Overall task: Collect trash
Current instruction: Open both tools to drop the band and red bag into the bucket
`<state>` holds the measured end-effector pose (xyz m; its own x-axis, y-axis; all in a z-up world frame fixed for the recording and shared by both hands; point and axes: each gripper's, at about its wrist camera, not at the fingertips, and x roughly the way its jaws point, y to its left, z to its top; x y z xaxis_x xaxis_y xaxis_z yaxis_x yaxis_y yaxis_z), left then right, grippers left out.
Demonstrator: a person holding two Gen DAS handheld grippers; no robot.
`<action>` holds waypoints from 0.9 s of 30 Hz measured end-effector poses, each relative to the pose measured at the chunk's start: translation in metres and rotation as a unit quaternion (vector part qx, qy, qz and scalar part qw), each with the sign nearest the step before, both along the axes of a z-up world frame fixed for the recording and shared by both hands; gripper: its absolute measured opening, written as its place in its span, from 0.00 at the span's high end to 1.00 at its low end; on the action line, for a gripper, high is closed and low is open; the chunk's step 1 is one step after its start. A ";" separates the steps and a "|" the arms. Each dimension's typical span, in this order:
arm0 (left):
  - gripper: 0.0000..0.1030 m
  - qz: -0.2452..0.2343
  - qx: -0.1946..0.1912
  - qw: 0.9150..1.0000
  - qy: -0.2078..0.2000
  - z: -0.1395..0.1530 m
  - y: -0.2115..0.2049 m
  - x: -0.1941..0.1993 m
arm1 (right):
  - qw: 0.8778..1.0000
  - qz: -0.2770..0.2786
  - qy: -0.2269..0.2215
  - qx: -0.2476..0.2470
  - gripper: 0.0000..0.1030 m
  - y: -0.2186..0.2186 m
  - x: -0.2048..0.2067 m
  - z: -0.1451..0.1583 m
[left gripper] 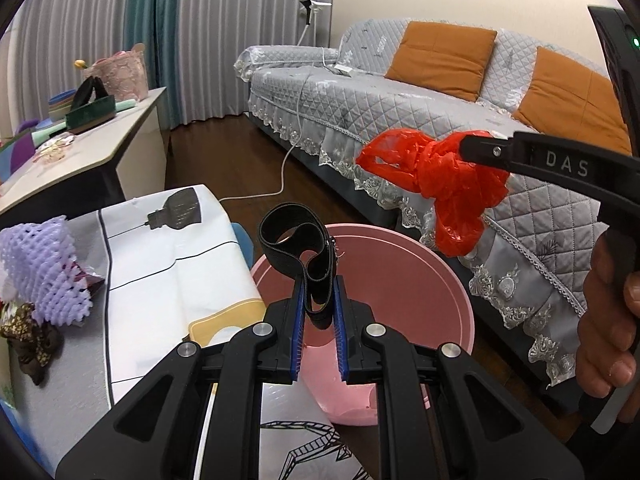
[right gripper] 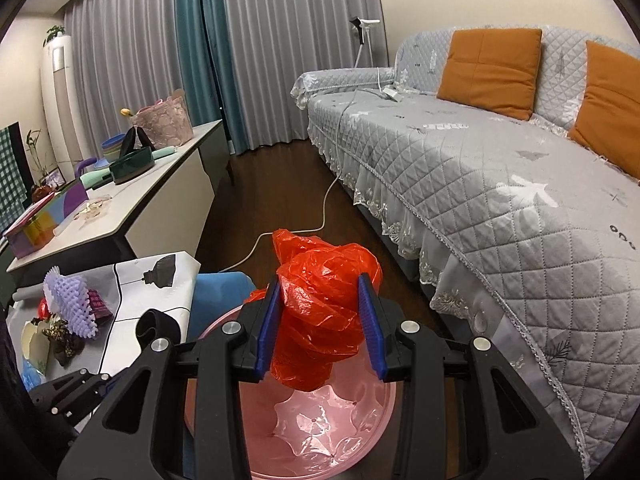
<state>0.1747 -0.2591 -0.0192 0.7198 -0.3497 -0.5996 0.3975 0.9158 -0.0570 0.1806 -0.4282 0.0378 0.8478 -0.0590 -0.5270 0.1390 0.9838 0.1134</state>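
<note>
**A:** What is nearest in the left wrist view?

**B:** The left gripper (left gripper: pixel 319 312), its blue ribbed fingers (left gripper: pixel 298 320) clenched on a black strap (left gripper: pixel 298 242), a flat woven band that loops up above the tips. Right under it is the pink bin (left gripper: pixel 420 280), round, smooth plastic.

**A:** And the right one?

**B:** The right gripper (right gripper: pixel 322 312) is grasping a red plastic bag (right gripper: pixel 324 312), thin, crinkled and bunched into a lump that fills the gap between the fingers (right gripper: pixel 266 328) and hangs below them. It is over the open bin (right gripper: pixel 224 330), whose glossy bottom shows only in the right wrist view.

**A:** Does the left view show the bag?

**B:** Yes, from the side: the bag (left gripper: pixel 440 184) dangles from the right gripper (left gripper: pixel 466 148) above the bin's far rim, with the person's hand (left gripper: pixel 608 320) on the handle.

**A:** What lies to the left?

**B:** A surface (left gripper: pixel 160 280) under a white printed cloth, bearing a lilac foam net (left gripper: pixel 44 268) with an open mesh and a dark patterned wrapper (left gripper: pixel 32 340) beside it.

**A:** Farther off?

**B:** A sofa (right gripper: pixel 460 168) in a grey quilted cover with lace trim, orange cushions (right gripper: pixel 490 68), and a white cable (right gripper: pixel 320 216) on the dark wood floor.
</note>
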 end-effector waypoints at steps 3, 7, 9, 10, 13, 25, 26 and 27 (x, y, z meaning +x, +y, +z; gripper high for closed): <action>0.87 -0.004 0.002 1.000 0.002 -0.002 -0.004 0.002 | 1.000 0.000 0.000 0.002 0.63 -0.001 0.002 -0.001; 0.86 -0.010 0.003 1.000 0.006 -0.003 -0.007 0.004 | 1.000 -0.004 0.002 0.004 0.61 -0.003 0.002 -0.002; 0.74 -0.011 0.003 1.000 0.006 -0.002 -0.008 0.004 | 1.000 -0.013 0.004 0.004 0.54 -0.005 0.003 -0.002; 0.67 -0.010 0.003 1.000 0.005 -0.001 -0.008 0.004 | 1.000 -0.016 0.005 0.007 0.51 -0.008 0.003 -0.003; 0.62 -0.004 0.005 1.000 0.003 0.001 -0.007 0.002 | 1.000 -0.024 0.006 0.013 0.42 -0.013 0.003 -0.003; 0.62 0.016 0.000 1.000 -0.014 0.026 0.020 -0.020 | 1.000 -0.020 -0.002 0.005 0.39 -0.004 0.000 0.002; 0.62 0.018 0.000 1.000 -0.016 0.028 0.023 -0.022 | 1.000 -0.016 -0.004 0.002 0.39 -0.001 -0.001 0.003; 0.62 0.021 0.000 1.000 -0.018 0.031 0.028 -0.024 | 1.000 -0.014 -0.005 0.000 0.39 0.002 -0.002 0.004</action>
<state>0.1502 -0.2315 0.0121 0.7554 -0.3191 -0.5724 0.3603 0.9318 -0.0440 0.1786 -0.4260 0.0419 0.8513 -0.0819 -0.5182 0.1645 0.9796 0.1155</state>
